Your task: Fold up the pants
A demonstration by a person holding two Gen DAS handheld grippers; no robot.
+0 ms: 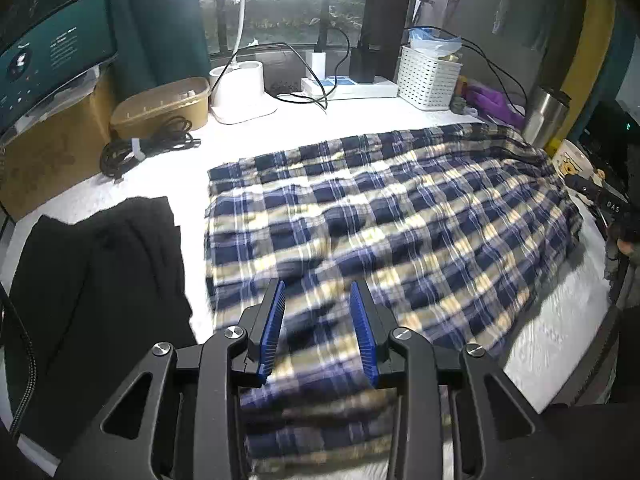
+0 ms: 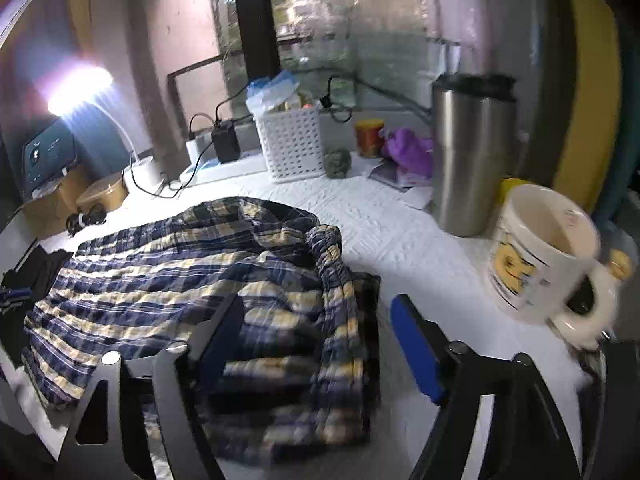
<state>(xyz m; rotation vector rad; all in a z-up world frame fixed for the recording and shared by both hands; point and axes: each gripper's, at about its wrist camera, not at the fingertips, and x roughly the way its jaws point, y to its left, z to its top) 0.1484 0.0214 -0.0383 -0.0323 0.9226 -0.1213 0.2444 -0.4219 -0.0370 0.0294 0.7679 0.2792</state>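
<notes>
I judged the folding to be only partly done. The plaid pants [image 1: 380, 216] lay across the middle of the white tabletop [image 1: 280, 128], reaching from near its front edge back toward the right rear corner, and from my left wrist view they looked doubled over lengthwise into one broad band, though I could not be certain how many layers there were. The waistband end, seen from the right wrist camera, was bunched and rumpled near the steel tumbler [image 2: 472, 152] and the white mug [image 2: 540, 256] at the right edge, so that part had not been squared. What I reckoned was left: smoothing the waist, then bringing one end over the other to make a compact stack.

The fabric was a thin navy, cream and blue check, wrinkled all over, and it sagged loosely where it draped at the front edge.

My left gripper [image 1: 318, 292] hung over the near end of the pants with its jaws partly open; cloth showed between and below the blue pads [image 1: 362, 320], but they did not press on it and held nothing. My right gripper [image 2: 320, 320] stood with its jaws wide apart above the waistband end, empty as well.

A dark garment [image 1: 100, 272] lay beside the pants toward the left front corner.
</notes>
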